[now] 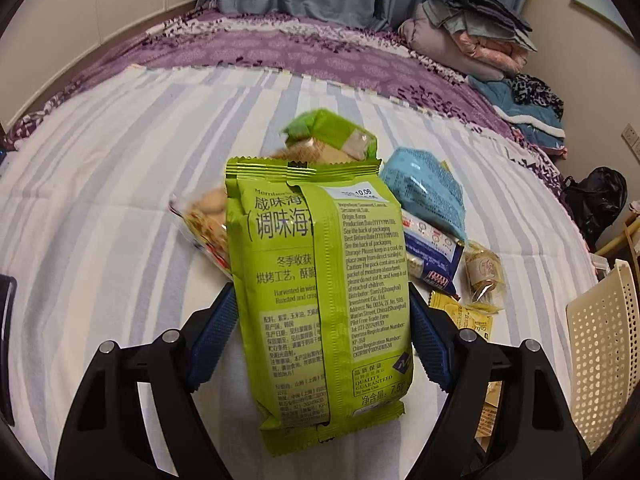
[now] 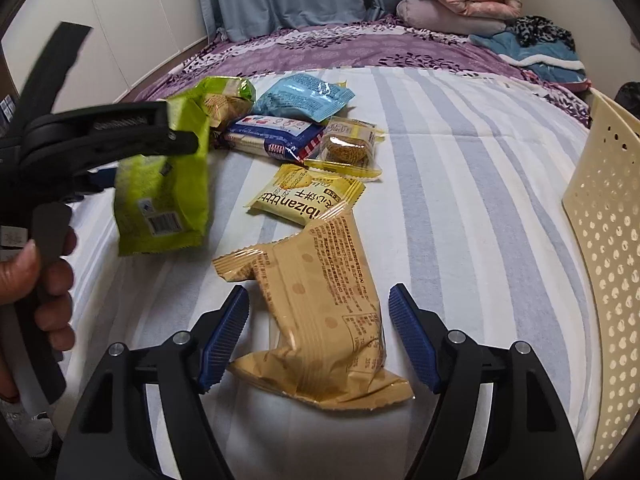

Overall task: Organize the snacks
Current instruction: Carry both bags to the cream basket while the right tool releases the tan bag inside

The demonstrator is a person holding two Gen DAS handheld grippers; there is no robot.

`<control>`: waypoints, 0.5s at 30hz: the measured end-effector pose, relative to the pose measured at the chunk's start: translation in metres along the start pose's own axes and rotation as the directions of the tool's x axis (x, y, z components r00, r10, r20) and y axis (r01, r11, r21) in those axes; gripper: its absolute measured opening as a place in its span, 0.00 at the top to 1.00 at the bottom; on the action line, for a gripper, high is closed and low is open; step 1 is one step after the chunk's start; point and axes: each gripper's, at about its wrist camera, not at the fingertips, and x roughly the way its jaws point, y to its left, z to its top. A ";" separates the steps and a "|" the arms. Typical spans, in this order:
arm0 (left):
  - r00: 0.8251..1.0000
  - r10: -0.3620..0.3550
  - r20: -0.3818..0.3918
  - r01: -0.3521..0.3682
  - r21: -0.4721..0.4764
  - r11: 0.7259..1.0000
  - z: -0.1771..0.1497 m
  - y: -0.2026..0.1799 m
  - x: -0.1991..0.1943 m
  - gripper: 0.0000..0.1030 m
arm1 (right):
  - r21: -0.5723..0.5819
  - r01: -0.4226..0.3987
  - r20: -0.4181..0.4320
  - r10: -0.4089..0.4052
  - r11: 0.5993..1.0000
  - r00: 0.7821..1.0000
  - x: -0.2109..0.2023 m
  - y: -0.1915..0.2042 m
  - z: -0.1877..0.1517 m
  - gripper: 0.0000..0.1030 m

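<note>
My left gripper (image 1: 320, 312) is shut on a green seaweed snack pack (image 1: 320, 288) and holds it above the striped bed; the pack (image 2: 164, 192) and the gripper (image 2: 176, 140) also show in the right wrist view. My right gripper (image 2: 316, 312) is open, its blue pads on either side of a tan snack packet (image 2: 320, 320) lying on the bed. Behind lie a yellow biscuit packet (image 2: 308, 196), a blue-and-white wafer pack (image 2: 276, 138), a light blue packet (image 2: 304, 96), a clear-wrapped cake (image 2: 346, 146) and another green pack (image 2: 224, 96).
A cream perforated plastic basket (image 2: 608, 240) stands at the right, also in the left wrist view (image 1: 604, 364). Folded blankets and clothes (image 1: 472, 36) are piled at the far corner of the purple bedspread (image 1: 280, 48). A black bag (image 1: 596, 200) sits beyond the bed's right edge.
</note>
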 end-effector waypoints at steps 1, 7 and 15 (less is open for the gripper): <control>1.000 -0.001 0.021 0.001 0.006 1.000 0.001 0.002 -0.006 0.21 | -0.011 0.008 -0.001 -0.008 1.000 1.000 0.000 0.002 0.000 0.30; 0.995 -0.026 0.094 0.024 0.020 1.000 0.004 0.008 -0.030 0.21 | -0.053 0.053 0.002 -0.053 0.997 0.999 0.001 0.010 0.001 0.45; 0.985 -0.080 0.153 0.072 0.057 0.996 0.003 0.005 -0.058 0.21 | -0.038 0.043 0.032 -0.042 0.998 0.999 -0.014 0.016 0.000 0.49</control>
